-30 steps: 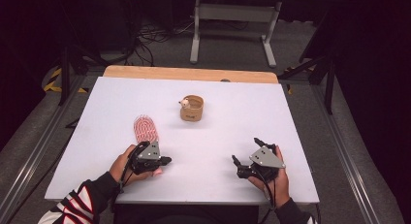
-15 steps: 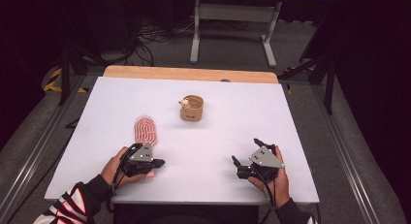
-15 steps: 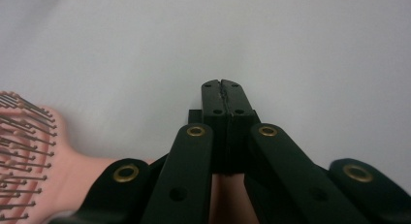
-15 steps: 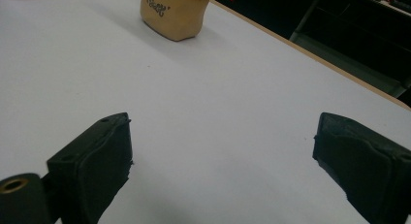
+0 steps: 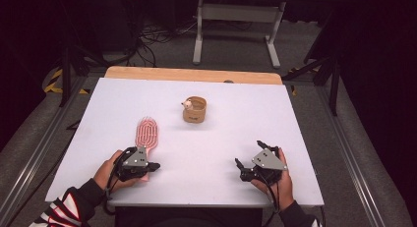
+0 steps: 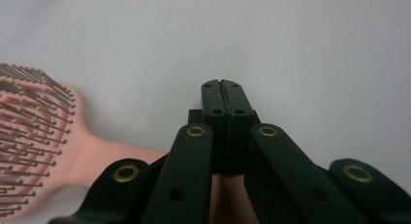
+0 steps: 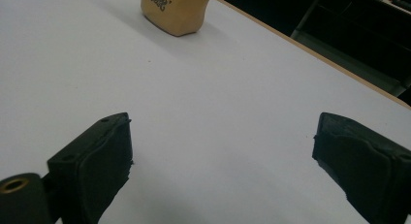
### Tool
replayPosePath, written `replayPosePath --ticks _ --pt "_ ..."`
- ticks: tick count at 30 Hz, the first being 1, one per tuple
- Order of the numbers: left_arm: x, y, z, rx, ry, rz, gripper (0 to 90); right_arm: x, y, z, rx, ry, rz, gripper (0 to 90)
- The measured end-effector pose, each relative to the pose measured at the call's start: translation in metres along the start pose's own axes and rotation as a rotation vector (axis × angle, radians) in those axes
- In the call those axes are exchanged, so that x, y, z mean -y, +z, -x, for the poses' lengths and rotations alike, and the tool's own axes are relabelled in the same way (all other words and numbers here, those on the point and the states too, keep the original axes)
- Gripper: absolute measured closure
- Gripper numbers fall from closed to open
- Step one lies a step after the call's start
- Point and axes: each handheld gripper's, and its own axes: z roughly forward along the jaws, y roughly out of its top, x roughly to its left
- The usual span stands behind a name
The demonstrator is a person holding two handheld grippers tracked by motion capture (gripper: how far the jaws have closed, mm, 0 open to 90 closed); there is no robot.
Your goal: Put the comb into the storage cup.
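A pink hairbrush lies bristles-up on the white table, its handle pointing at the near edge. My left gripper rests over the end of that handle. In the left gripper view its jaws meet with nothing between the tips, and the brush lies to their left, its handle running under the gripper. My right gripper sits near the front right of the table. Its jaws stand wide apart over bare table. A tan cup-shaped holder stands at mid-table, also in the right gripper view.
A small pale object sits on the holder's rim. A wooden strip runs along the table's far edge. Beyond it are a grey stand's legs and cables on the floor. A metal rail flanks the table's left side.
My left gripper has slid back toward the near left, along the brush handle. The brush, the holder and my right gripper have stayed put.
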Motion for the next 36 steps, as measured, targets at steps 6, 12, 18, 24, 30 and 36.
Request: replayPosePath --ticks 6,12,18,24,30,36 --pt "0.009 -0.007 -0.002 -0.009 -0.013 -0.003 90.0 0.000 0.000 0.001 0.000 0.004 0.000 7.7" --pt "0.022 -0.019 -0.007 -0.027 -0.047 -0.010 90.0 0.000 0.001 -0.001 -0.005 -0.006 -0.005 7.7" --pt "0.034 -0.030 -0.013 -0.060 -0.083 -0.015 90.0 0.001 0.001 -0.001 -0.007 -0.007 -0.006 7.8" --pt "0.039 -0.036 -0.018 -0.079 -0.091 -0.034 90.0 0.001 0.002 -0.001 -0.008 -0.012 -0.013 7.7" --pt "0.043 -0.040 -0.022 -0.086 -0.099 -0.049 90.0 0.002 0.003 -0.001 -0.010 -0.014 -0.019 7.7" --pt "0.051 -0.050 -0.025 -0.102 -0.115 -0.066 88.8 0.002 0.003 -0.001 -0.012 -0.014 -0.022 7.8"
